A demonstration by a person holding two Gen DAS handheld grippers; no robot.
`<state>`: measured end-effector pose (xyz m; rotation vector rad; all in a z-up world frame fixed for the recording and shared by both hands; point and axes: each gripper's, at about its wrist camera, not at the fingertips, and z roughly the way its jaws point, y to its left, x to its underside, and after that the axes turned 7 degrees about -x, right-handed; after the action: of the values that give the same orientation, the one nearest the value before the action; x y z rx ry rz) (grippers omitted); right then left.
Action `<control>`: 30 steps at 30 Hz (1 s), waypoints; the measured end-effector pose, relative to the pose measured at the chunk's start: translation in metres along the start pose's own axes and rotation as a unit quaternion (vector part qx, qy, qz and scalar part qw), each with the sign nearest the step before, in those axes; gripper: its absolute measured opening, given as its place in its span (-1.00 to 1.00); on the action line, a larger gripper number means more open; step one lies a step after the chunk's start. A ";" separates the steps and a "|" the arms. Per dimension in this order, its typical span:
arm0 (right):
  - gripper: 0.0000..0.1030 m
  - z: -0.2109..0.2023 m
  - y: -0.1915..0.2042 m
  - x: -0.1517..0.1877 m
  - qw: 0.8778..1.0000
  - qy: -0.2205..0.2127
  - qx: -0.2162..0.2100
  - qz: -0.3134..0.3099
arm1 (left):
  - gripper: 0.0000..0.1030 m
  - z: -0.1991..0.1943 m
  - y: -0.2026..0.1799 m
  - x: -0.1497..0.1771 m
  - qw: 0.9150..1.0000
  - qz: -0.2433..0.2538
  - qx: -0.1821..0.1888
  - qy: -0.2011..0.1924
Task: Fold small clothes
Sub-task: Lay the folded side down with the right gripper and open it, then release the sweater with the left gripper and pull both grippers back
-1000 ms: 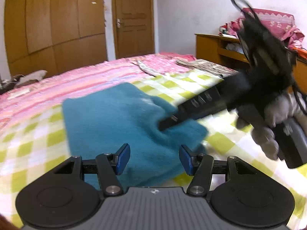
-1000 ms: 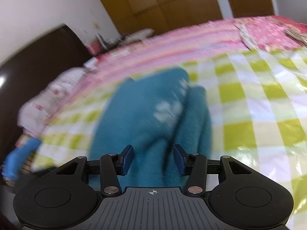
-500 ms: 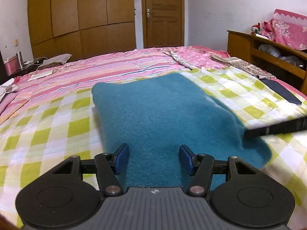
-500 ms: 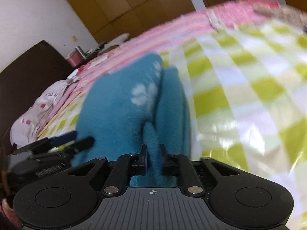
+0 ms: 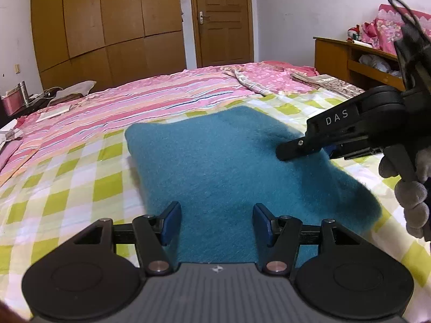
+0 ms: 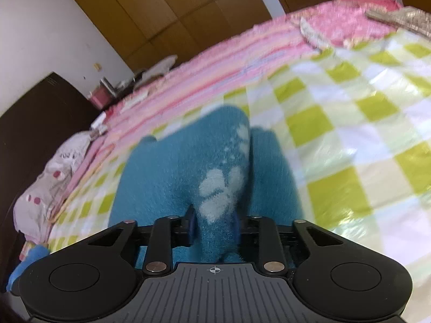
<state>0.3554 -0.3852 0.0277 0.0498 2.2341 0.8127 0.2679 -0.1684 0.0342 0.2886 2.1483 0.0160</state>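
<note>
A fuzzy teal garment (image 5: 229,161) lies flat and folded on the checked sheet. My left gripper (image 5: 214,223) hovers open over its near edge, pads apart, nothing pinched. In the left wrist view my right gripper (image 5: 296,150), held by a grey-gloved hand (image 5: 412,196), reaches in from the right to the garment's right edge. In the right wrist view the right gripper (image 6: 214,226) has a raised fold of the teal garment (image 6: 167,177), with pale paw-print marks, between its pads. The pads still press on it as the jaws are opening slightly.
A yellow-green checked sheet (image 5: 67,177) covers the near bed, with a pink striped quilt (image 5: 161,99) behind it. A wooden desk (image 5: 350,53) stands at the right, wardrobe doors (image 5: 107,21) at the back, and a dark headboard (image 6: 40,113) on the left.
My right gripper closed on a fold at the garment's edge and now lifts it a little. It is back in the left wrist view from the right. The left gripper stays open.
</note>
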 end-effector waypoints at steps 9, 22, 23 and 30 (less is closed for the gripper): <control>-0.30 -0.003 0.002 0.010 0.999 -0.012 0.039 0.011 | 0.28 0.002 -0.015 -0.003 0.999 0.014 -0.033 0.031; -0.32 -0.033 0.046 0.055 0.978 0.011 0.136 -0.159 | 0.29 -0.011 -0.019 0.000 0.998 -0.004 -0.034 0.053; -0.32 -0.029 0.041 0.055 0.979 0.018 0.138 -0.150 | 0.29 -0.011 -0.019 0.000 0.998 -0.006 -0.033 0.054; -0.34 -0.045 0.041 0.057 0.984 0.005 0.132 -0.123 | 0.30 -0.016 -0.018 0.001 0.997 -0.015 -0.036 0.061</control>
<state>0.2759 -0.3612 0.0377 -0.1039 2.2872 0.3826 0.2508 -0.1842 0.0399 0.2180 2.2680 0.0960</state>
